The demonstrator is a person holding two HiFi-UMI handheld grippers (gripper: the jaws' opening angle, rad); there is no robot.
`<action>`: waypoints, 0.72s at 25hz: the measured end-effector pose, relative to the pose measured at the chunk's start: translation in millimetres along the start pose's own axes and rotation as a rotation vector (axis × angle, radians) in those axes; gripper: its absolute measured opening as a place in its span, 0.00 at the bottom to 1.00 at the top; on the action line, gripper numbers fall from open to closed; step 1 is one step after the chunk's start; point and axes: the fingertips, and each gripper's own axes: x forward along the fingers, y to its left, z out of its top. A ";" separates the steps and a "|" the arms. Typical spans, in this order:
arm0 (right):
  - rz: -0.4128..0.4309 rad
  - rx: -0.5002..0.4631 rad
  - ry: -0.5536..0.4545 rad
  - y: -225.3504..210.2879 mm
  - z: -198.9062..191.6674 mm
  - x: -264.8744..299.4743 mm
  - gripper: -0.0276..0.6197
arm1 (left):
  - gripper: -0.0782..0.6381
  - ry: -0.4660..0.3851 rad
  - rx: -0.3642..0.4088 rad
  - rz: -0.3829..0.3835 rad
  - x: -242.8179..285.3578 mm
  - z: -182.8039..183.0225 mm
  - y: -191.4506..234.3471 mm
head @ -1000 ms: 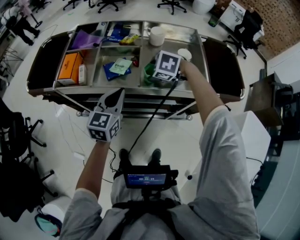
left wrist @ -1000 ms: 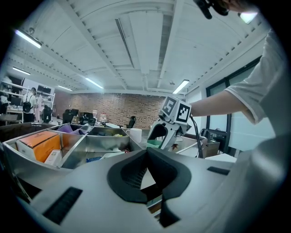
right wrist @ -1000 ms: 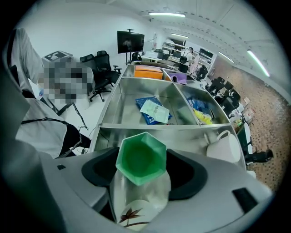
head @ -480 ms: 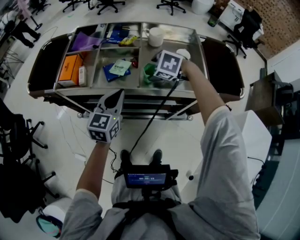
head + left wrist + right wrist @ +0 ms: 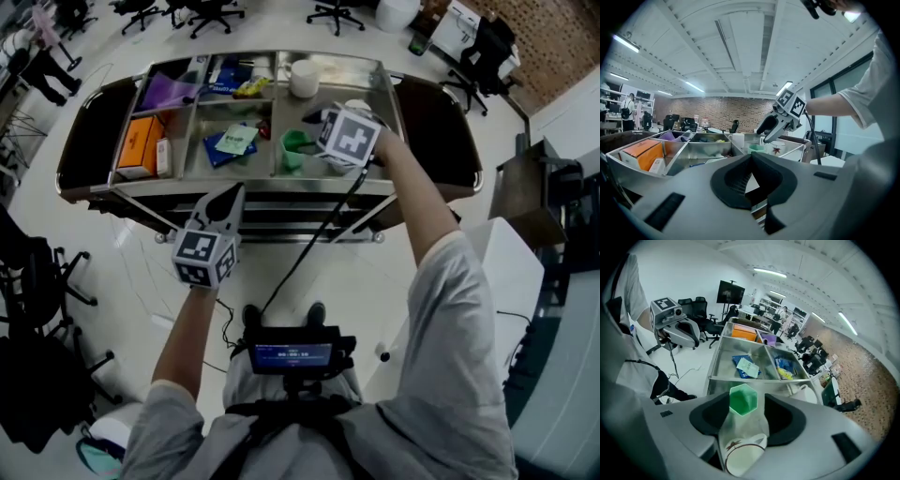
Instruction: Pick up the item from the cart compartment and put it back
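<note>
A white cup with a leaf print (image 5: 740, 451) stands in the right compartment of the steel cart (image 5: 272, 183), mostly hidden behind the marker cube in the head view. My right gripper (image 5: 330, 118) reaches down over it. Its jaws are closing with the cup between them (image 5: 743, 401), and I see no firm press on the cup's sides. A green hexagonal cup (image 5: 292, 148) stands just beyond the fingertips. From the left gripper view the leaf cup (image 5: 777, 149) sits under the right gripper (image 5: 768, 137). My left gripper (image 5: 230, 194) hangs in front of the cart, shut and empty (image 5: 751, 157).
The cart's other compartments hold an orange box (image 5: 141, 141), a blue packet (image 5: 230, 142), a purple bag (image 5: 169, 89) and a white mug (image 5: 302, 77) at the back. Black side shelves flank the cart. Office chairs (image 5: 216, 7) stand behind it; a cable trails from the right gripper.
My right gripper has shifted a little to the right, from beside the green cup to over the white cup. The left gripper has stayed in place.
</note>
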 end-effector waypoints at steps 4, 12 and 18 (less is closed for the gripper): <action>-0.119 0.016 -0.085 -5.4 5.7 -24.4 0.21 | 0.11 -0.003 -0.003 0.002 -3.6 -0.4 -2.5; -0.223 0.169 -0.273 15.9 1.7 -87.3 0.06 | 0.11 0.009 0.035 0.003 -14.9 5.6 -9.5; -0.271 0.365 -0.386 44.2 -30.0 -112.2 0.06 | 0.11 0.007 0.040 0.001 -21.4 2.7 -13.1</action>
